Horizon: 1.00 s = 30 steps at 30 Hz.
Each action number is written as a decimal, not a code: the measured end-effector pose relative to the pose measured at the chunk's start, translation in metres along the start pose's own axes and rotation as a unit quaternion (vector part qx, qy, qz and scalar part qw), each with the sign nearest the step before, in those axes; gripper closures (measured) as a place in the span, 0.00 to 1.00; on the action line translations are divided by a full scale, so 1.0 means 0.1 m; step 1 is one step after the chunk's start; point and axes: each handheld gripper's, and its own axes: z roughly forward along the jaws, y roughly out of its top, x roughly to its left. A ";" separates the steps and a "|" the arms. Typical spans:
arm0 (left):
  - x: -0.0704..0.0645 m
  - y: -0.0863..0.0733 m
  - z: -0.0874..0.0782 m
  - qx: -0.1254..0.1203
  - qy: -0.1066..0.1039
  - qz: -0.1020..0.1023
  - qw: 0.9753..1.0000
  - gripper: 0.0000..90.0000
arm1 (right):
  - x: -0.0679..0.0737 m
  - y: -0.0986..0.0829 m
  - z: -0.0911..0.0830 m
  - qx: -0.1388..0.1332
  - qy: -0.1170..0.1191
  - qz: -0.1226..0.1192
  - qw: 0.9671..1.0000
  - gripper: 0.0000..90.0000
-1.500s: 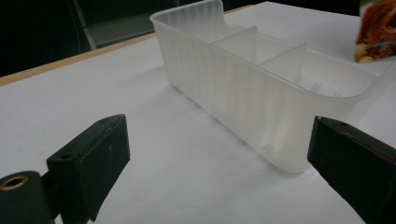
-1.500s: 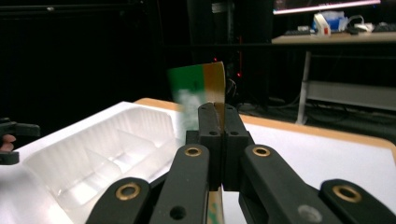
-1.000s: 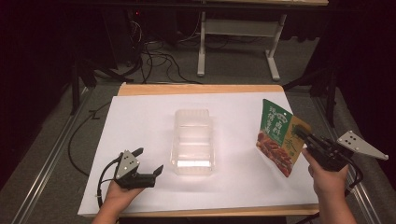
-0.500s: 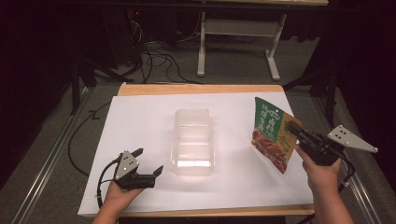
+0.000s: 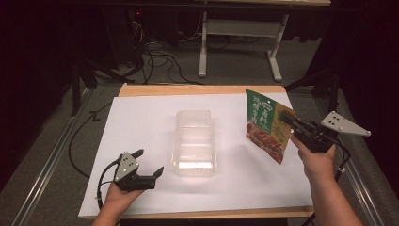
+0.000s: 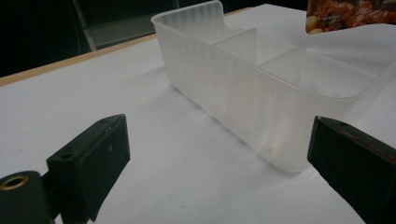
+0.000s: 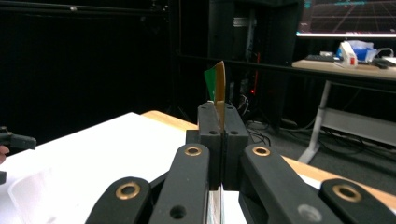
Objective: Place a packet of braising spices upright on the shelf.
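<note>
While you are holding the snack pouch (image 5: 264, 126) upright above the table (image 5: 141, 122), right of the clear plastic container (image 5: 195, 141), your right hand-held gripper (image 5: 288, 119) is pinching its thin side edge. It is probably handling light, floppy and slick (glossy film, loose contents), so grip the flat seam. Your left hand-held gripper (image 5: 149, 163) is resting wide open near the rigid, ribbed, three-compartment container.
</note>
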 end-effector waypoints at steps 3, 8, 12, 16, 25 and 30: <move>0.01 -0.01 -0.01 -0.002 0.001 -0.002 1.000 0.07 | 0.02 0.05 0.08 -0.005 0.010 0.003 1.000 1.00; 0.01 0.00 -0.02 -0.001 0.002 -0.001 1.000 0.07 | 0.08 0.11 0.23 -0.012 0.029 0.002 1.000 1.00; 0.00 0.00 -0.01 -0.001 -0.001 0.000 1.000 0.07 | 0.17 0.14 0.36 -0.017 0.044 0.005 0.999 1.00; 0.00 0.00 -0.01 -0.003 0.000 0.001 1.000 0.07 | 0.27 0.18 0.47 -0.023 0.057 0.003 0.998 1.00; 0.00 0.00 -0.01 -0.003 -0.001 0.002 1.000 0.07 | 0.43 0.27 0.67 -0.038 0.087 -0.001 0.995 1.00; 0.00 0.00 -0.01 -0.003 -0.003 0.001 1.000 0.07 | 0.54 0.31 0.80 -0.046 0.102 -0.006 0.994 1.00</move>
